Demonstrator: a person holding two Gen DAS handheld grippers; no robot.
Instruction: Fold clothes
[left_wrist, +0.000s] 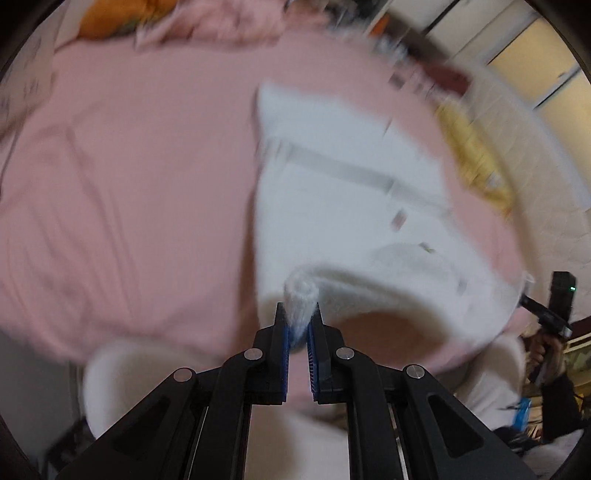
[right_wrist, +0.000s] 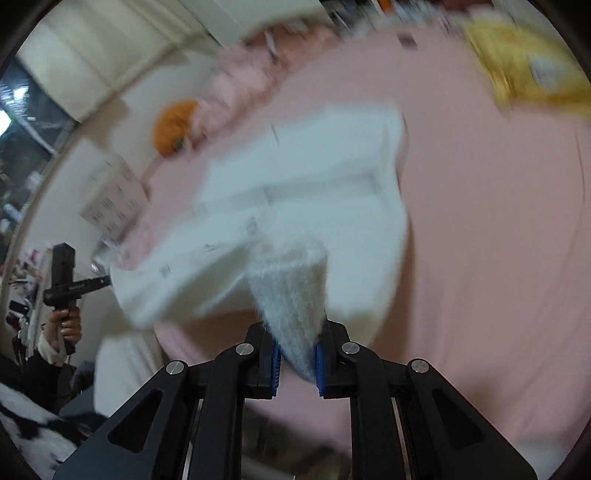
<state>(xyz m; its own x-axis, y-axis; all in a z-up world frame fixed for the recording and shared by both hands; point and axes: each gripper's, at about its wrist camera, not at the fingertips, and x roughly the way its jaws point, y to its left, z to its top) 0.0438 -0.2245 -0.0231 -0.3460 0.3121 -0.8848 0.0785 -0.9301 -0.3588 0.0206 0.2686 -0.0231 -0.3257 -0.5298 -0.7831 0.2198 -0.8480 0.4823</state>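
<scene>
left gripper (left_wrist: 300, 325): jaws nearly together, blue pads pinching a rolled tuft of the white fluffy garment (left_wrist: 351, 192) at its near edge
right gripper (right_wrist: 299, 354): jaws close together, clamped on a thick fold of the same garment (right_wrist: 306, 177), fuzzy cloth bunched between the pads
garment position: hangs lifted from both grippers, its far part draped over the pink bed sheet (left_wrist: 129, 184); the edge between the two grips sags in an arc above the sheet
garment detail: pale bands and small dark marks across it, too blurred to read
left hand (right_wrist: 66, 325): seen from the right wrist view, gripping the black handle of its tool
right hand (left_wrist: 543, 350): seen from the left wrist view, on its handle at the garment's other end
orange item (right_wrist: 173, 127): at the sheet's far edge, near pink bedding
yellow item (right_wrist: 524, 62): on the sheet, well apart from the garment
picture quality: both views smeared
</scene>
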